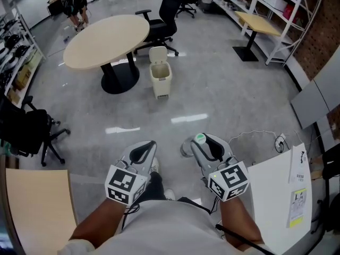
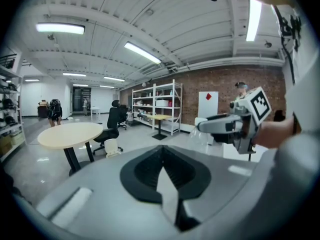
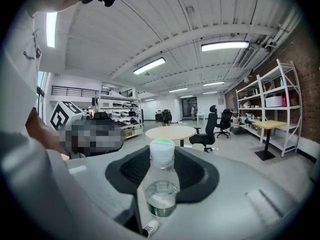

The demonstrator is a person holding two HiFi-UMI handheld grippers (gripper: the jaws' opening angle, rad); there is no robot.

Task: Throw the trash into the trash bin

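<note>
A cream trash bin (image 1: 160, 72) with its lid up stands on the floor ahead, beside a round table (image 1: 106, 39). It is small in the left gripper view (image 2: 111, 146) and the right gripper view (image 3: 198, 147). My right gripper (image 1: 201, 145) is shut on a clear plastic bottle (image 1: 187, 149) with a green-topped white cap and a little water inside (image 3: 161, 184). My left gripper (image 1: 151, 144) is beside it with its jaws drawn together. A pale sliver (image 2: 167, 194) shows between them; I cannot make out what it is. Both grippers are held far short of the bin.
Black office chairs (image 1: 164, 15) stand behind the round table. A white panel (image 1: 276, 195) leans at my right with a cable (image 1: 255, 137) on the floor near it. A wooden tabletop (image 1: 37, 206) is at lower left and shelving (image 1: 276, 9) at the far right.
</note>
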